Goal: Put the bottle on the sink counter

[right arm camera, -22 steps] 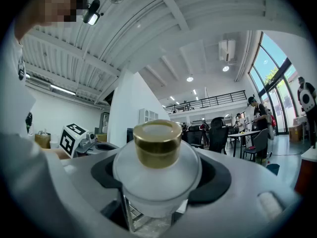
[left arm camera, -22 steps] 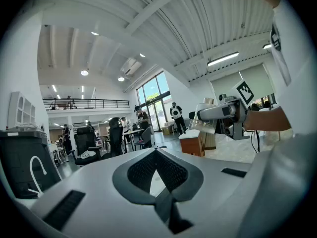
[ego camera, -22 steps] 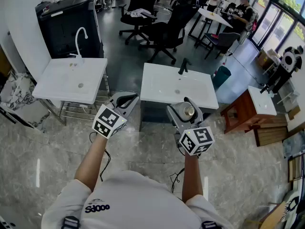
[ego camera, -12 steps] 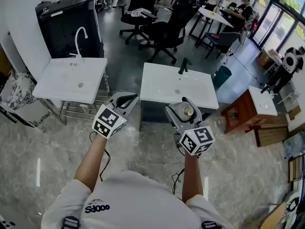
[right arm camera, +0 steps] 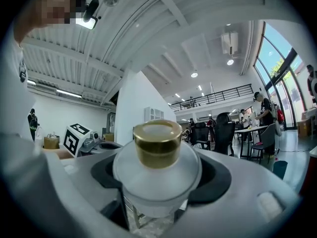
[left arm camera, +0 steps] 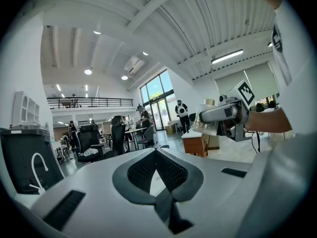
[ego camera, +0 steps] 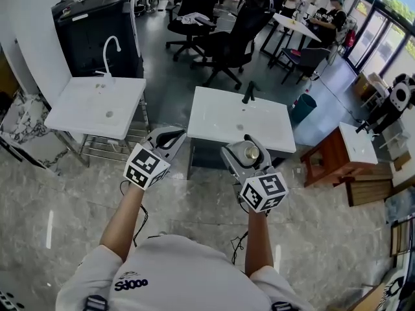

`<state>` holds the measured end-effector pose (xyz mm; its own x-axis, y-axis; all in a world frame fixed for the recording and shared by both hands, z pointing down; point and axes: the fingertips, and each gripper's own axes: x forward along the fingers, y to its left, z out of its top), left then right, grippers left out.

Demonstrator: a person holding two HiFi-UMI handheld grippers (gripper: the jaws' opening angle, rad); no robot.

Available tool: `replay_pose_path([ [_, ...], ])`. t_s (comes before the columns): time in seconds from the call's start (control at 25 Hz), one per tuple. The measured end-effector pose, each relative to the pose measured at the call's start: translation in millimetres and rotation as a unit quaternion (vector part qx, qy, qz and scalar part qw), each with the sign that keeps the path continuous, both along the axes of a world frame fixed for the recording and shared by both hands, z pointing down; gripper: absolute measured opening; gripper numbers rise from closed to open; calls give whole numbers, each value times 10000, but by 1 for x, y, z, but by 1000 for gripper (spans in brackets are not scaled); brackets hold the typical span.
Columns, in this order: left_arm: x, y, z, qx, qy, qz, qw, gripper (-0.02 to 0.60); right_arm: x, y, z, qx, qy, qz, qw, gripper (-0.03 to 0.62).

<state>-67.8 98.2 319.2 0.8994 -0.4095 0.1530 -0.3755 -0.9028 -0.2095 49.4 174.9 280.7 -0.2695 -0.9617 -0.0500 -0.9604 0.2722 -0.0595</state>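
Note:
A clear bottle [ego camera: 250,153] with a gold cap [right arm camera: 157,143] stands upright between the jaws of my right gripper [ego camera: 247,146], which is shut on its body. In the head view it hangs over the floor just in front of the white sink counter [ego camera: 220,118], whose black faucet [ego camera: 248,91] rises at the far edge. In the right gripper view the bottle [right arm camera: 157,182] fills the space between the jaws. My left gripper [ego camera: 167,137] hangs left of it with its jaws together and nothing in them. From the left gripper view I see the bottle [left arm camera: 205,124] in the right gripper [left arm camera: 223,114].
A second white sink [ego camera: 97,105] with a white faucet stands at the left, and a black cabinet [ego camera: 97,34] behind it. Office chairs [ego camera: 220,41] are beyond the counter. A teal bin [ego camera: 303,104] and a wooden stand [ego camera: 340,151] are at the right. People sit far back.
The whole view has shifted slightly. Both grippers keep their places, and the right one still holds the bottle.

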Motion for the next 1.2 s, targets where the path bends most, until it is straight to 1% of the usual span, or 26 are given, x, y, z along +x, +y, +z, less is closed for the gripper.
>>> replay_pose_path([
  [0.4,14,11,6,-38,-10,-311,9995,5,21,4,5,-56,9,-242,9997,348],
  [0.6,24,8,12,-81,-26,-339,9994,5,31,2,10,-91,6,-264,9996,348],
  [0.92,43,-25,18,-53,-28,-302,9995,5,48,-29,16,-108,7,-237,9997,349],
  [1.2,63,-86,17,59,-13,-229,9997,5,65,-86,15,-10,-3,-172,9999,348],
])
